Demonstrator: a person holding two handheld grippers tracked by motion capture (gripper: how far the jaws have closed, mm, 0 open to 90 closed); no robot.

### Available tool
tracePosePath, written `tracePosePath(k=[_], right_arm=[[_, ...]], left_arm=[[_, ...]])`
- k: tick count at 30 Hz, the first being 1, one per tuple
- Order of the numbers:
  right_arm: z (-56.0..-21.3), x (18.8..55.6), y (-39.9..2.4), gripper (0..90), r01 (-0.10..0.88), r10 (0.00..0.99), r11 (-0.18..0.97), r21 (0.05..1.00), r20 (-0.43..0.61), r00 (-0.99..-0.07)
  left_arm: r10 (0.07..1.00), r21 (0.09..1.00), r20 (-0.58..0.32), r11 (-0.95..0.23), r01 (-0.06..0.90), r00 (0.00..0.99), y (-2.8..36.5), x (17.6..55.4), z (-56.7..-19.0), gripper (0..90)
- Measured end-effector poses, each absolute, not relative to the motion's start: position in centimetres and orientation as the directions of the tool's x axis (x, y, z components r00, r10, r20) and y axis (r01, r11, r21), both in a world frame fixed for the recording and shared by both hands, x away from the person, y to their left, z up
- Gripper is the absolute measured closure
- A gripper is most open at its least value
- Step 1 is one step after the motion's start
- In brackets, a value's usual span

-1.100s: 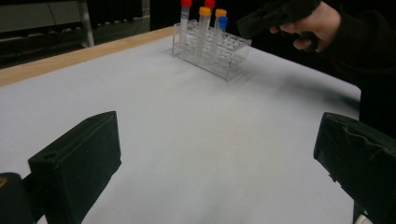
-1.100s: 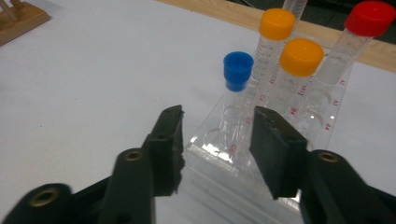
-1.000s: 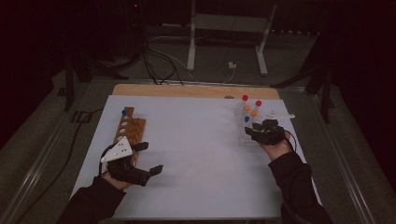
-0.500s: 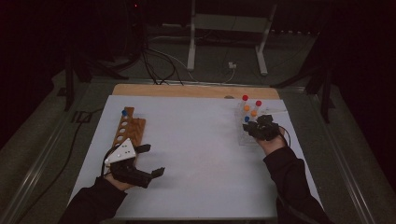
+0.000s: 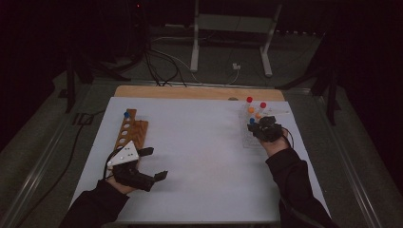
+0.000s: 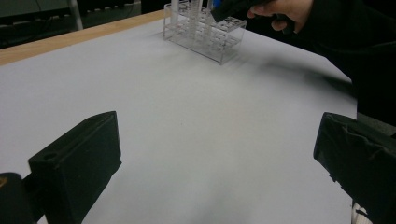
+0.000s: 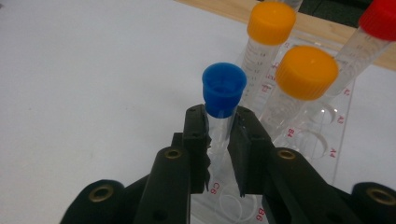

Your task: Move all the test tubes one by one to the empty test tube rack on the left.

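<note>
In the high view we are seeing, at the lower left of the frame, the left gripper [image 5: 153, 164] hovering over the white table surface [image 5: 199, 156], its jaws standing wide apart with nothing between them. Just above it, at the left edge of the white surface, a wooden rack [image 5: 130, 133] is lying with a blue-capped tube [image 5: 126, 114] at its far end. In the left gripper view the same two black jaws are rising from the bottom corners, well apart, over bare white surface.

Moving right, at the upper right of the high view, the right gripper [image 5: 259, 127] is reaching into the clear tube rack [image 5: 247, 137]. In the right gripper view, its jaws have just been closing and are now clamping the blue-capped test tube [image 7: 223, 100] just below its cap, at the centre of the frame; the tube is standing upright in the rack. To the right of it, two orange-capped tubes [image 7: 306, 72] and a red-capped tube [image 7: 380, 21] are standing in the rack too.
</note>
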State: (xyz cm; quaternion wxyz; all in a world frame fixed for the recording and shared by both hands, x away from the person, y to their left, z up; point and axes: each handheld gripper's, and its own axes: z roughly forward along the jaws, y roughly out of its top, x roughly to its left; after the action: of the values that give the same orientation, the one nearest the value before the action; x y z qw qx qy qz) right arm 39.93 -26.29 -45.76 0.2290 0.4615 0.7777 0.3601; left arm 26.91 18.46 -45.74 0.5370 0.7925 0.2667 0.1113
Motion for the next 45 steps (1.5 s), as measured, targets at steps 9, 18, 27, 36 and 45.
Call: tracePosePath(k=[9,18,27,36,45], right_arm=[[-43.6,39.3,-26.2,76.7,0.512,0.873,0.341,0.788,-0.063,-0.485],[-40.9,38.2,-26.1,76.7,0.459,0.86,0.357,0.814,-0.094,-0.502],[-39.3,36.5,-25.0,76.7,0.407,0.818,0.39,0.826,-0.108,-0.564],[-40.3,34.5,-23.1,76.7,0.387,0.761,0.437,0.812,-0.104,-0.641],[-42.2,32.6,-21.4,76.7,0.386,0.703,0.483,0.786,-0.086,-0.706]], left_arm=[[0.536,0.912,-0.12,-0.273,0.306,0.836,18.5,27.0,-45.6,1.6],[0.53,0.912,-0.121,-0.274,0.305,0.839,18.4,27.1,-45.1,1.6],[0.516,0.911,-0.125,-0.279,0.304,0.848,17.9,27.3,-44.7,1.6],[0.497,0.906,-0.129,-0.292,0.305,0.858,17.0,27.4,-44.7,1.7],[0.469,0.901,-0.14,-0.306,0.309,0.872,15.8,27.6,-44.6,1.9]])
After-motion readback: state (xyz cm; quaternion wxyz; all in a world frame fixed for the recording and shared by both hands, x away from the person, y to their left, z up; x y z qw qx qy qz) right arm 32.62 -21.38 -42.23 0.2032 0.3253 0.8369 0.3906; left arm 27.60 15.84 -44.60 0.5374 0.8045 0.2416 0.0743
